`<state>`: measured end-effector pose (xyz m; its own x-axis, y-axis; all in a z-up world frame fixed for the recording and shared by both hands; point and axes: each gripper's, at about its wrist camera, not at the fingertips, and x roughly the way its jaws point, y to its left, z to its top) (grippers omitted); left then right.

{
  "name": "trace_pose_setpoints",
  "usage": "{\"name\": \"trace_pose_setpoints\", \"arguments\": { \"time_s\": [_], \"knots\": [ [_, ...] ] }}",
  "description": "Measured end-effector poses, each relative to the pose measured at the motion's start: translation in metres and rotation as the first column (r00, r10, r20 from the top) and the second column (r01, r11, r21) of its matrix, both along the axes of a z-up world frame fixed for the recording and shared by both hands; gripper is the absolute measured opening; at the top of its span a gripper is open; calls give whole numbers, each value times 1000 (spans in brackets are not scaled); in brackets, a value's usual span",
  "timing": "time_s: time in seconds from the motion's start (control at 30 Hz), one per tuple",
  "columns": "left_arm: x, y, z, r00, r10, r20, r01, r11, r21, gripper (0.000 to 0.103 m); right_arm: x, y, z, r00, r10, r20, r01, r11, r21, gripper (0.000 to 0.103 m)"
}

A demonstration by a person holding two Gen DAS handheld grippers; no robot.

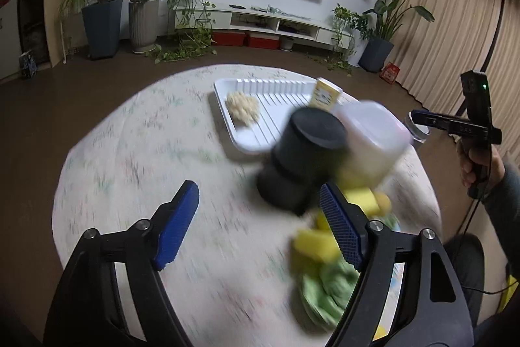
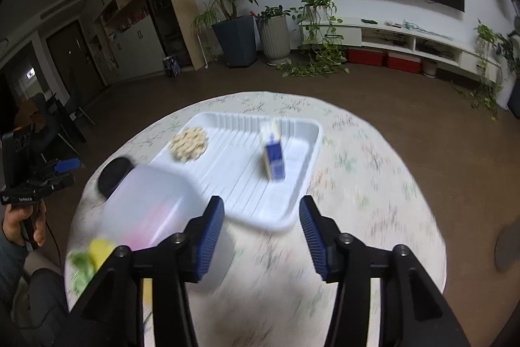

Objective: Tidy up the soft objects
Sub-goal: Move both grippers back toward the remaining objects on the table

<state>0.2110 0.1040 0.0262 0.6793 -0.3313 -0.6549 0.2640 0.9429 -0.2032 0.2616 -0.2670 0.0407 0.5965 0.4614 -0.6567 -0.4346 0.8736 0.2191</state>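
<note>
The round bench (image 2: 373,184) has a pale cloth with small flower prints on it. On the far side lies a white plastic tray (image 2: 305,152) with ridges along its floor. In the tray sits a bumpy beige pad (image 2: 190,143), round and knobbly like a little woven mat. A small carton (image 2: 272,153), blue and cream, stands upright in the tray too.

Just beside the tray's near edge stands a black round tub (image 1: 302,158), smooth and dark, with a flat top. Touching it is a cloudy see-through plastic box (image 1: 370,139) with rounded corners. Both look blurry.

The soft things lie in a heap on the bench near the person: yellow sponge blocks (image 1: 317,244), square and spongy, and a crumpled green cloth (image 1: 328,285) under them.

The left claw (image 1: 260,225) is spread wide with nothing in it. Its blue ribbed pads (image 1: 177,230) are well apart, and the right-hand pad is just over the sponges.

The right claw (image 2: 261,236) is spread wide too, with nothing in it, and hangs over the bench in front of the tray.
</note>
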Motion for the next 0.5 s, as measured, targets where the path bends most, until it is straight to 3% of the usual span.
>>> {"name": "trace_pose_setpoints", "arguments": {
  "time_s": [0.33, 0.5],
  "knots": [
    [-108, -46, -39, 997, 14, -75, -14, 1000, 4, 77, -120, 23, -32, 998, 0, -67, 9, 991, 131, 73],
    [-142, -74, -54, 996, -3, -92, 7, 999, 37, 77, -157, 53, -49, 997, -10, -74, 18, 995, 97, 81]
  ]
}}
